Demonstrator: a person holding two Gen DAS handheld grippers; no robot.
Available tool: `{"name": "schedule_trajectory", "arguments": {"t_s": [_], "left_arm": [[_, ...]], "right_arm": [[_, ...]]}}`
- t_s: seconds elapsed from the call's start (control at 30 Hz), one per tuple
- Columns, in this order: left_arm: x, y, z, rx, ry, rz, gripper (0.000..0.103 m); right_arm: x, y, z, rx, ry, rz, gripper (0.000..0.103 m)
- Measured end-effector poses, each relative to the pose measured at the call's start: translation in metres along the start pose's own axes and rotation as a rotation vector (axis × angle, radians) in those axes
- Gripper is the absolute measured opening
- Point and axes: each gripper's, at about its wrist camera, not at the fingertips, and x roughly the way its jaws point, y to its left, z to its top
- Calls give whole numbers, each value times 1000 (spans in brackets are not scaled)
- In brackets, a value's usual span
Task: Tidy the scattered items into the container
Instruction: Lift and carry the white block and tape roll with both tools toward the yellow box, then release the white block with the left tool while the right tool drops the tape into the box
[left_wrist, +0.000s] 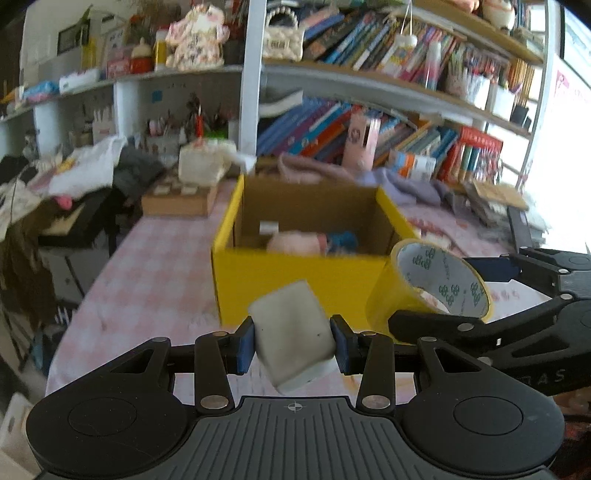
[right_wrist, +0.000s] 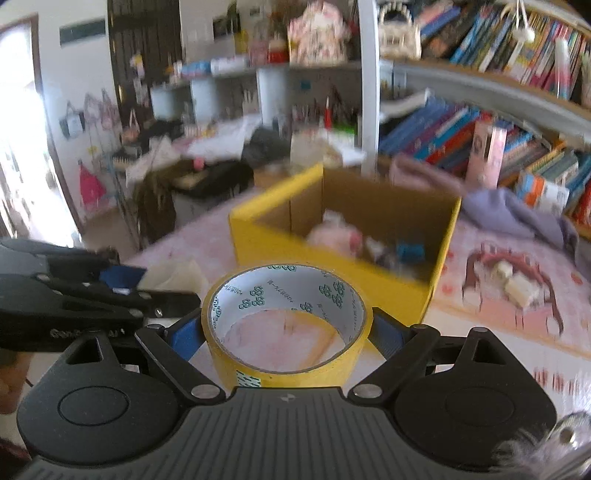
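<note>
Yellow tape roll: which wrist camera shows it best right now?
The right wrist view: the yellow tape roll sits centred, clamped between the right gripper pads, printed core visible. The left wrist view shows it off to the right, partly hidden by the gripper's finger.

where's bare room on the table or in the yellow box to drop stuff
Bare tablecloth lies left of the yellow box, up to the table edge. Inside the box, its back half is bare. Crowded: the box's near floor with a pink item, and the clothes at its right.
</note>
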Motion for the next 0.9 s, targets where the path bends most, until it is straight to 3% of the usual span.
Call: {"name": "schedule_trajectory", "arguments": {"t_s": [0.17,0.43,0.67,0.9], "left_arm": [[16,2,39,37,-63,4,40],[67,5,89,111,-69,-5,40],[150,6,127,178,66,-54,40],[230,-1,136,231,237,-65,40]], "right_arm": [[5,-20,32,9,-119,-14,91],[49,-61,69,-21,-111,-64,91],[118,-83,80,-220,48,-105,91],[189,-109,82,-390,231,-115,91]]}}
